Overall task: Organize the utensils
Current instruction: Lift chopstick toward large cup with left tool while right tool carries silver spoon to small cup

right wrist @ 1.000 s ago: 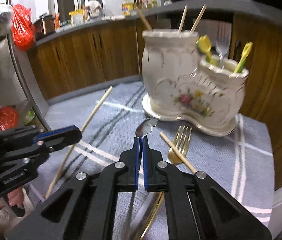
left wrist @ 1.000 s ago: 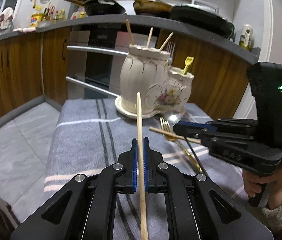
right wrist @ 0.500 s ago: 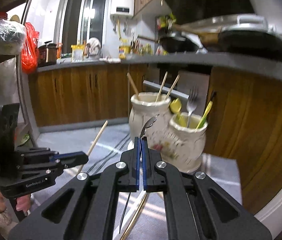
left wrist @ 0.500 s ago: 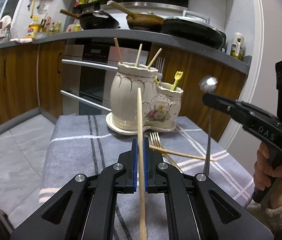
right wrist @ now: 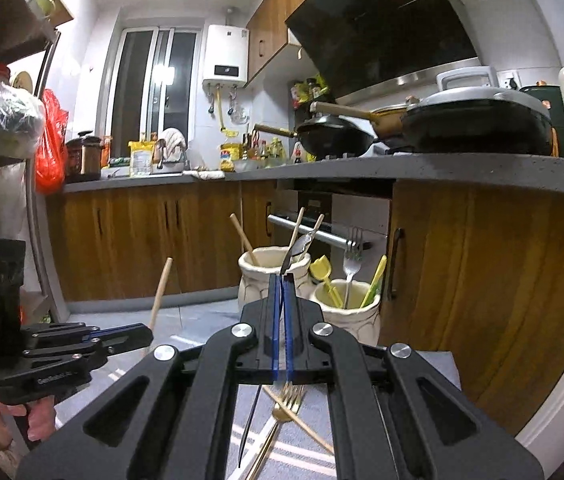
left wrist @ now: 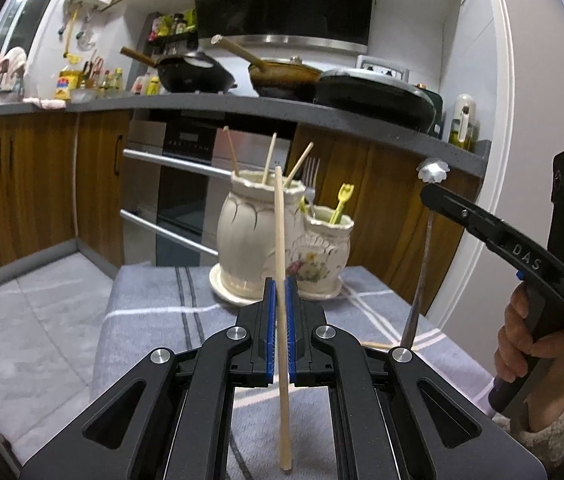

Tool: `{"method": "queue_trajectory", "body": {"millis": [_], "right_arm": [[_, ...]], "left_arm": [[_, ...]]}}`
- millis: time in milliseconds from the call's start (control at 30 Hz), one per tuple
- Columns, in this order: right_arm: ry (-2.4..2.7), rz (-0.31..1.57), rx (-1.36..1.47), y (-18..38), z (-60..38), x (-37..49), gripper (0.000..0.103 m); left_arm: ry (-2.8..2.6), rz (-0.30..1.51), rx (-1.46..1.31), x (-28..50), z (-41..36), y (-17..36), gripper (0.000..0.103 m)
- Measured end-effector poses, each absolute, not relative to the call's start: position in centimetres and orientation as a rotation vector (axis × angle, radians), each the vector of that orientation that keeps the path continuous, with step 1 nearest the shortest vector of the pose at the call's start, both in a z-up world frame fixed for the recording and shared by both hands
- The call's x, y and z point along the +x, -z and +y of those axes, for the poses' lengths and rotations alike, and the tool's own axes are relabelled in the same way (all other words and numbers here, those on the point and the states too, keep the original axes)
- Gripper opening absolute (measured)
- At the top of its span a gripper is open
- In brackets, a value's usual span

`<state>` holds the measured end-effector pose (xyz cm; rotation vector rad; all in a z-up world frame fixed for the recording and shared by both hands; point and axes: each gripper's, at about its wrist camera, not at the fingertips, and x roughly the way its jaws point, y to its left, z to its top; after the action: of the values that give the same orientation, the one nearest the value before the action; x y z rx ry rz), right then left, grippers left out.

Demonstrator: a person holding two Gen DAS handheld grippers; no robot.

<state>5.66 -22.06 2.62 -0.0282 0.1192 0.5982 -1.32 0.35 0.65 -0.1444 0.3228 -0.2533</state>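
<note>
Left wrist view is showing a wooden chopstick (left wrist: 280,280) pinched between the blue pads of the left gripper (left wrist: 279,312), whose fingers are closing narrowly on its shaft. It is standing nearly upright, tip towards the ceiling, which is probably meant to let it drop end-first into the taller jar (left wrist: 259,236) of the cream ceramic holder (left wrist: 282,248) beyond it, where three other chopsticks are already leaning. The smaller jar (left wrist: 328,240), joined to the tall one, is carrying a metal fork and yellow plastic pieces, so the holder seems to be sorting sticks from cutlery.

To the right, the right gripper (left wrist: 428,192) is gripping a thin metal spoon (left wrist: 424,248) near its bowl, the handle hanging down towards the tabletop (left wrist: 149,292). A hand (left wrist: 530,344) in a pale sleeve is wrapping the gripper's handle.

In the right wrist view the fingers of that gripper (right wrist: 280,292) are pressing almost flat together on the spoon (right wrist: 296,250), its bowl poking up in front of the tall jar (right wrist: 269,276); this hold likely keeps the handle free to go down into a jar. Below, a gold fork (right wrist: 282,412) and another chopstick (right wrist: 302,420) are lying crossed on the grey striped cloth, not yet sorted. The left gripper (right wrist: 137,334) is hovering at the left edge with its chopstick (right wrist: 160,292) rising from it.
</note>
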Motion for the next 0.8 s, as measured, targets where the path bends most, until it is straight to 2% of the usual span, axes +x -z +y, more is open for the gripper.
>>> {"method": "queue_trajectory", "body": {"millis": [333, 800], "right_arm": [[-0.566, 0.076, 0.001, -5.6, -22.6, 8.8, 0.002], [-0.433, -0.013, 0.105, -9.0, -22.8, 17.7, 0.002]], "left_arm": [[0.303, 0.246, -0.114, 0.4, -0.6, -4.5, 0.005], [0.262, 0.069, -0.096, 9.7, -1.1, -12.3, 0.005]]}}
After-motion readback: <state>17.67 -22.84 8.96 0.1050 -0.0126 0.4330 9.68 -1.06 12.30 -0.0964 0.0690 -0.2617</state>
